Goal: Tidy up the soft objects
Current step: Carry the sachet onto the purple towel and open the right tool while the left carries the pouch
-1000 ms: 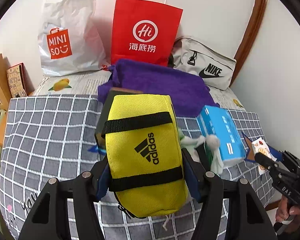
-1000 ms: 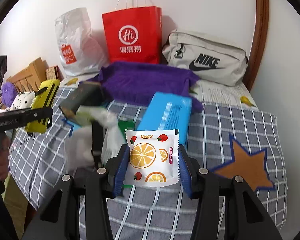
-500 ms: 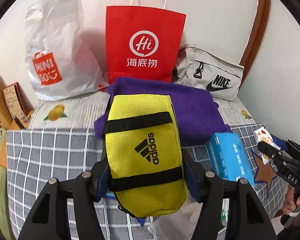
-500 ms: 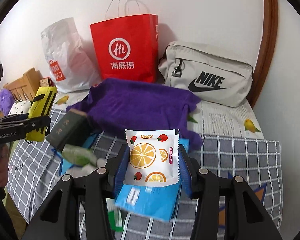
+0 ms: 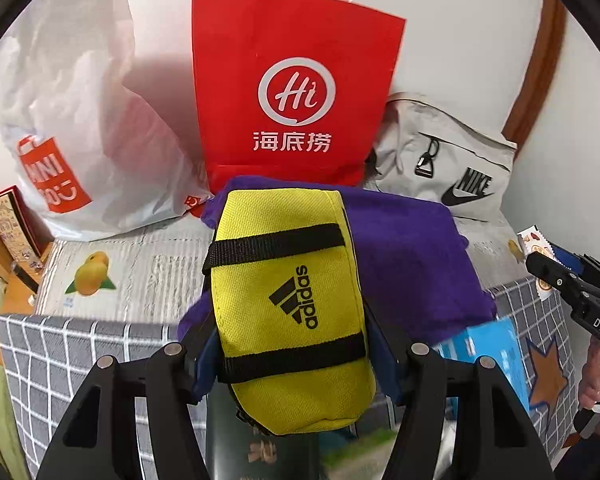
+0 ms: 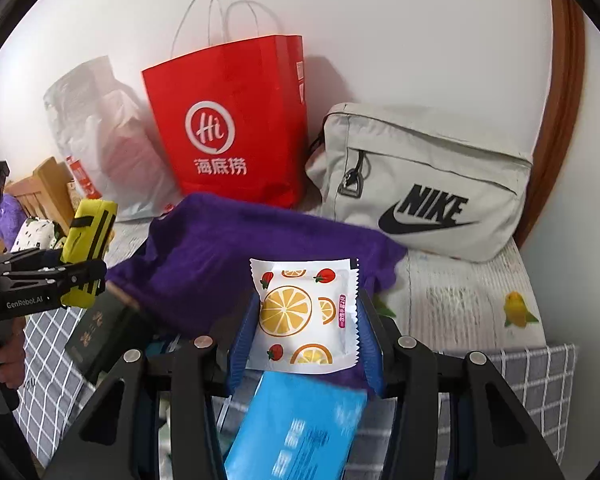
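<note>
My left gripper is shut on a yellow Adidas pouch with black straps, held above the bed. The same pouch shows at the left of the right wrist view. My right gripper is shut on a white sachet printed with oranges and strawberries; its edge peeks in at the right of the left wrist view. A purple towel lies just beyond both. Behind it stand a red paper bag, a white Miniso plastic bag and a grey Nike bag.
A blue tissue pack and a dark box lie on the grey checked blanket below the grippers. Wooden items and a booklet sit at far left. A white wall with brown door trim closes the back and right.
Both grippers have moved forward toward the bags at the wall, each keeping its grip. The towel and bags now look larger and closer; the tissue pack has dropped below the grippers.
</note>
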Tool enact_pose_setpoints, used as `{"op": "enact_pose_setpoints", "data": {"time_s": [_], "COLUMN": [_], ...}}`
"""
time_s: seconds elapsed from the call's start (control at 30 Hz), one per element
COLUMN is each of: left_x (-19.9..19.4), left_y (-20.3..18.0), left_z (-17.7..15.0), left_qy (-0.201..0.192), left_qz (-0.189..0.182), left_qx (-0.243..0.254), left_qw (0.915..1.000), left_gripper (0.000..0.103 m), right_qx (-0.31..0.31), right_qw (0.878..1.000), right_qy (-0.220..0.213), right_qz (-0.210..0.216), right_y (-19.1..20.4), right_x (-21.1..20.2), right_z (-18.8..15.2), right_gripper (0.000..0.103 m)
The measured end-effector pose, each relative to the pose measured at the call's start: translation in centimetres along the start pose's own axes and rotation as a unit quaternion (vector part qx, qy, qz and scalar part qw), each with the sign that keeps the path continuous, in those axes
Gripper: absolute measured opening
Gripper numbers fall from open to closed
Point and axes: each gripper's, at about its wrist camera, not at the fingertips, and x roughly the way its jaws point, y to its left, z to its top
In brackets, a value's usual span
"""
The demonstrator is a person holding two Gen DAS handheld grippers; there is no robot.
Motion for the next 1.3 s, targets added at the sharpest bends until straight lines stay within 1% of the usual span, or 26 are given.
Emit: {"op": "enact_pose_setpoints", "data": {"time_s": [0.13, 0.27, 0.5, 0.67, 0.73, 0.8, 0.9, 1.0, 1.17, 1.23, 1.3], "left_x": [2.2, 4.3, 7.5, 8.9, 9.4, 9.8, 10.3, 10.8, 11.6, 11.9, 12.3], "left_y": [0.2, 0.4, 1.7, 1.9, 2.0, 1.9, 1.8, 1.7, 1.4, 1.3, 1.3], "left_z": [1.6, 2.8, 3.5, 3.7, 3.8, 3.9, 4.1, 4.2, 4.5, 4.7, 4.9], "left_qy": [0.012, 0.018, 0.046, 0.062, 0.070, 0.075, 0.080, 0.086, 0.097, 0.102, 0.107], "left_qz": [0.002, 0.012, 0.012, 0.009, 0.009, 0.011, 0.008, 0.007, 0.010, 0.012, 0.015], "left_qx": [-0.001, 0.001, -0.005, -0.002, -0.002, 0.002, 0.002, 0.003, 0.004, 0.007, 0.008], "left_qw": [0.9999, 0.9998, 0.9988, 0.9980, 0.9975, 0.9972, 0.9968, 0.9962, 0.9952, 0.9947, 0.9941], "left_gripper": [0.061, 0.061, 0.061, 0.061, 0.061, 0.061, 0.061, 0.061, 0.061, 0.061, 0.061], "right_qx": [0.003, 0.002, -0.004, -0.009, -0.007, -0.002, 0.003, 0.004, 0.011, 0.013, 0.007], "right_qw": [1.000, 0.999, 0.998, 0.996, 0.995, 0.994, 0.993, 0.992, 0.990, 0.989, 0.989], "right_qy": [0.012, 0.030, 0.064, 0.089, 0.100, 0.110, 0.121, 0.124, 0.140, 0.145, 0.149], "right_qz": [0.008, 0.012, 0.009, 0.001, 0.004, 0.001, 0.009, 0.013, 0.017, 0.022, 0.021], "right_y": [-0.7, -1.2, -1.9, -2.6, -2.9, -3.2, -3.4, -3.5, -3.9, -4.0, -3.7], "right_x": [2.9, 6.2, 11.4, 14.7, 15.9, 16.7, 17.4, 17.3, 17.9, 18.0, 18.1], "right_z": [1.5, 2.5, 3.1, 3.1, 3.2, 3.1, 2.9, 2.7, 2.5, 2.5, 2.4], "right_gripper": [0.047, 0.047, 0.047, 0.047, 0.047, 0.047, 0.048, 0.053, 0.055, 0.061, 0.063]}}
